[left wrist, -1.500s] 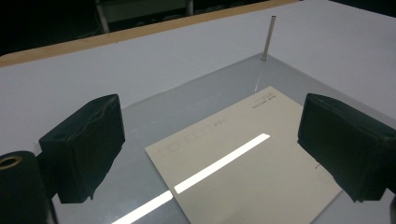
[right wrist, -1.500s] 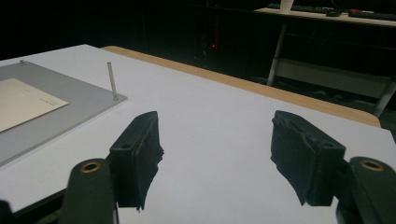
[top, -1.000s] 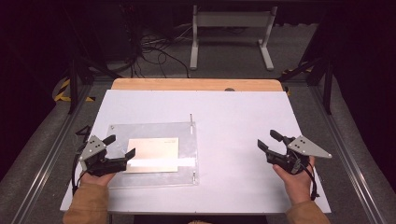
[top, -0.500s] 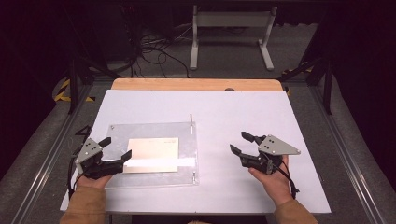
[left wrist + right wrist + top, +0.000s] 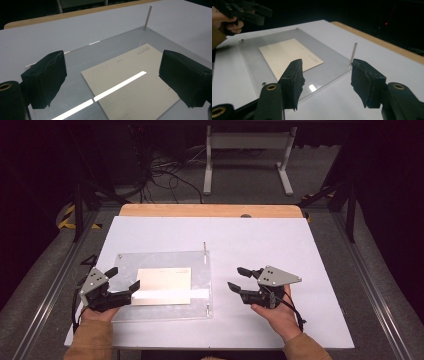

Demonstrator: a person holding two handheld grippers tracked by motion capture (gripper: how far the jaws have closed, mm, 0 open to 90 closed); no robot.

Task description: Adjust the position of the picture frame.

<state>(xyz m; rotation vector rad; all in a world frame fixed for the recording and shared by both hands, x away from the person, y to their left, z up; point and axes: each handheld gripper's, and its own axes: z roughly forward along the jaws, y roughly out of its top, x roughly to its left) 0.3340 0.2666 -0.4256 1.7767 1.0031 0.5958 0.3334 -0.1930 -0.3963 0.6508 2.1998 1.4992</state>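
Clear acrylic plate (image 5: pixel 165 285) over a beige card (image 5: pixel 164 285) lies mid-table; our left gripper (image 5: pixel 123 289) hovers spread, our right gripper (image 5: pixel 239 279), jaws just narrowing on nothing, approaches, probably to lift its edge.

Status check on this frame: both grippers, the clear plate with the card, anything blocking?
Left gripper open over clear plate. Right gripper open, empty, just narrowing, beside plate. Card flat under it. Nothing blocking.
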